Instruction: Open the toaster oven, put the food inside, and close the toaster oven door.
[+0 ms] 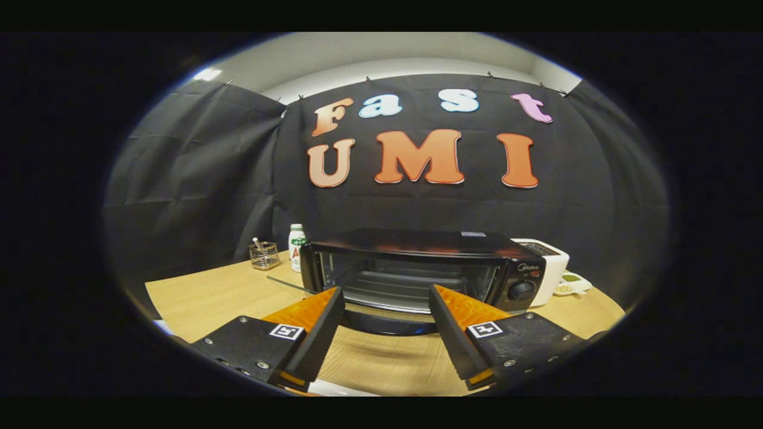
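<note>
Gripper (386, 298) fingers spread wide, pinching nothing. Toaster oven (423, 268) just ahead on tabletop (208, 298) — door (381, 322) down, rack (405, 286) inside. Wire basket (264, 255) beside white bottle (296, 245), contents unclear.

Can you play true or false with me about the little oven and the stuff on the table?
1. The oven door is open. True.
2. The gripper is squeezing some food. False: its fingers are apart with nothing between them.
3. A bottle stands beside the oven. True.
4. The wire basket sits on top of the oven. False: it stands on the table, next to the bottle.
5. The oven's knob is at its front, beside the opening. True.
</note>
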The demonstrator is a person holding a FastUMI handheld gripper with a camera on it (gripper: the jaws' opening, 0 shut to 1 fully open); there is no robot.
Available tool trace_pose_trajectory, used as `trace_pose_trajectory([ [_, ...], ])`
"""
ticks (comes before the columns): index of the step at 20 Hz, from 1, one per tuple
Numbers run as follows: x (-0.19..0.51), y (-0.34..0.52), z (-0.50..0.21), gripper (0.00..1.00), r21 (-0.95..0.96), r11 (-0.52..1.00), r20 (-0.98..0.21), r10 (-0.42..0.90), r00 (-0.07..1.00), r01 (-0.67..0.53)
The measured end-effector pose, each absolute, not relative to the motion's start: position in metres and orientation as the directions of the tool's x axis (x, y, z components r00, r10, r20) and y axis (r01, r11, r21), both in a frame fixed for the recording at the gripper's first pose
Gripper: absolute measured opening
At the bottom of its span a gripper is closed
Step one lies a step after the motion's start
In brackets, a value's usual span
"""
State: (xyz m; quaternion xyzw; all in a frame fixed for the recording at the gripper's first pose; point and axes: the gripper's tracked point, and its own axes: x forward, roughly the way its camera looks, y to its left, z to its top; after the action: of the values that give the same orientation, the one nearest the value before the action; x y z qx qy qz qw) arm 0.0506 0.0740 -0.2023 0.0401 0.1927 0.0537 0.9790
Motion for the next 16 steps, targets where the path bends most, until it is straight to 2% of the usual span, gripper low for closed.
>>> trace_pose_trajectory([
  [8, 0.001, 0.083, -0.252, 0.85, 0.285, 0.955, -0.512, 0.221, 0.83, -0.079],
  [16, -0.025, 0.065, -0.295, 0.79, 0.336, 0.942, -0.619, 0.215, 0.755, 0.007],
])
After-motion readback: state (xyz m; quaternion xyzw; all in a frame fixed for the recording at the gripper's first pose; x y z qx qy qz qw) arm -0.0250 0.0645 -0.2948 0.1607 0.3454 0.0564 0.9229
